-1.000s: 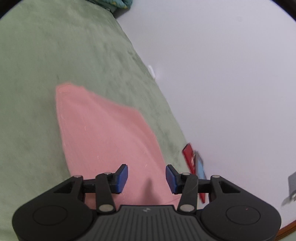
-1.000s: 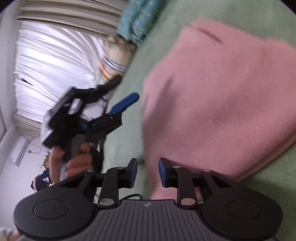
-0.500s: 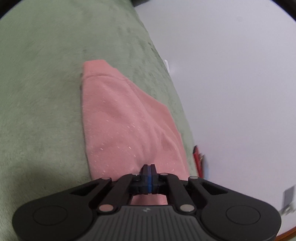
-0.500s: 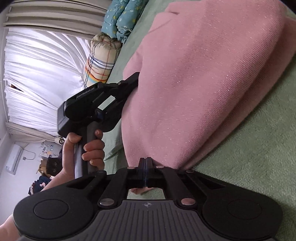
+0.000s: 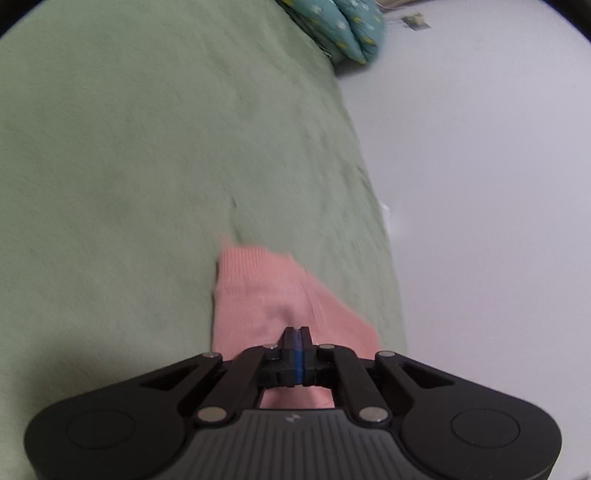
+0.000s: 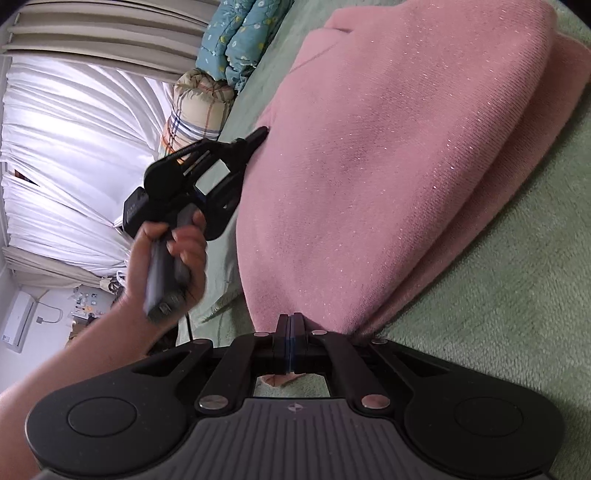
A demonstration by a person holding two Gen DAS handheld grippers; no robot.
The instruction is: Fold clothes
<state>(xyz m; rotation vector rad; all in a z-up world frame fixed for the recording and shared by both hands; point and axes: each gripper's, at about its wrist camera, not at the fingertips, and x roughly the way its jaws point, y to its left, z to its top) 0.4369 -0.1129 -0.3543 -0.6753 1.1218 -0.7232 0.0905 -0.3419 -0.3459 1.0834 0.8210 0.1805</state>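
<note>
A pink knit garment (image 6: 388, 166) lies on the green blanket of the bed (image 5: 129, 166), folded over on itself so that a second layer shows along its lower edge, and fine glittery specks dot the weave. The right tool (image 6: 291, 332) has its jaws pressed together on the near edge of the garment. The left tool (image 5: 295, 343), held in a hand (image 6: 173, 258), pinches another edge of the same garment; its jaws are easing apart slightly with the cloth between them. In the left wrist view the pink cloth sits close to the bed's edge beside a white wall (image 5: 480, 184). A blue patterned quilt (image 6: 236, 33) and a plaid bundle (image 6: 195, 107) lie at the far end of the bed before white curtains (image 6: 74, 147).
</note>
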